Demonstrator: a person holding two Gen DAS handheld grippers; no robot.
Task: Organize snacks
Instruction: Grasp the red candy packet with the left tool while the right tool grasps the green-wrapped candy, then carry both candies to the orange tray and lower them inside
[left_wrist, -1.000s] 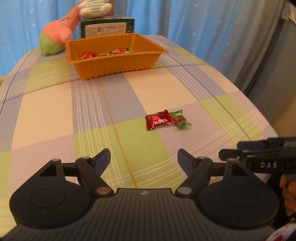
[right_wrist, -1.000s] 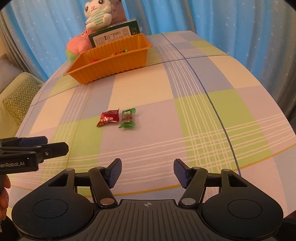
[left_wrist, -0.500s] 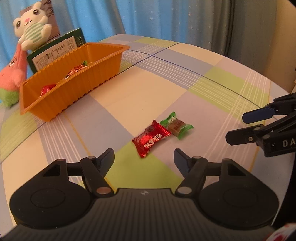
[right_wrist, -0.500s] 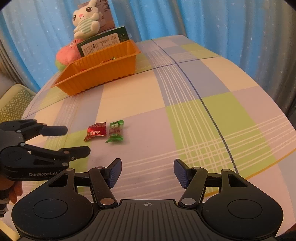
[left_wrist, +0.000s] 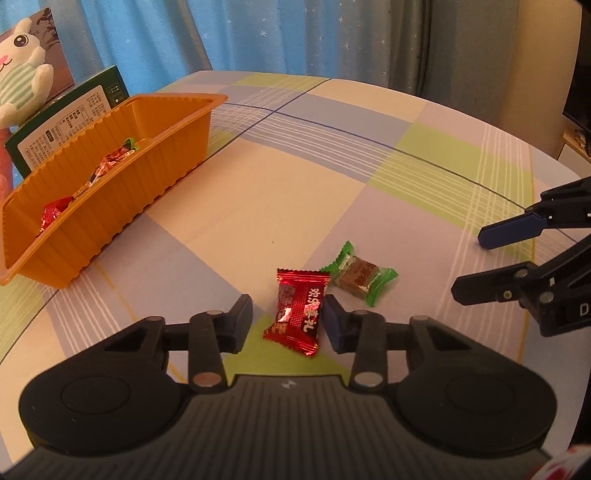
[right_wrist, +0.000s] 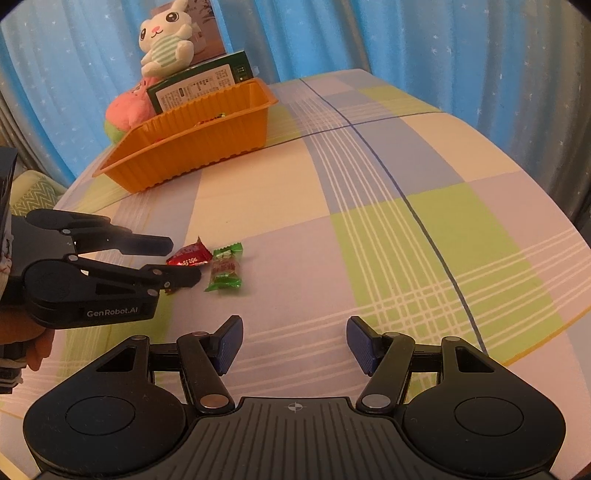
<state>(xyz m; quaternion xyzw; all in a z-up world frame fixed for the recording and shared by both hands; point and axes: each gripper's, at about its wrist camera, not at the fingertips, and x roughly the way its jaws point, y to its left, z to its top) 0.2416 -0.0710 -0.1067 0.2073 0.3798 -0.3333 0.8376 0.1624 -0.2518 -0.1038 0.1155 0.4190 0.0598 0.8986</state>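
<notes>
- Left gripper (left_wrist: 286, 314) low over the worktop (left_wrist: 332, 177), jaws just narrowing, red candy (left_wrist: 298, 311) between them.
- Right jaw touching, or nearly touching, the wrapper's edge; left jaw apart from it, bare cloth in the gap; not yet a pinch.
- Red candy lying flat on the checked cloth, slightly nearer the right jaw.
- Green candy (left_wrist: 359, 274) just beyond the right jaw tip, beside the red one, outside the jaws; touching or not, cannot tell.
- Orange tray (left_wrist: 110, 206) far ahead and left of the left jaws, several wrapped candies inside.
- Green box (left_wrist: 70, 122) and plush rabbit (left_wrist: 18, 77) behind the tray.
- Right gripper (right_wrist: 294, 343) above bare cloth, jaws spread about halfway, nothing between them.
- From the right wrist view: both candies ahead and left of these jaws, red one (right_wrist: 188, 256) partly hidden by the left gripper's fingers (right_wrist: 181, 277), green one (right_wrist: 225, 266) fully in sight.
- Blue curtain (right_wrist: 332, 33) behind the worktop.
</notes>
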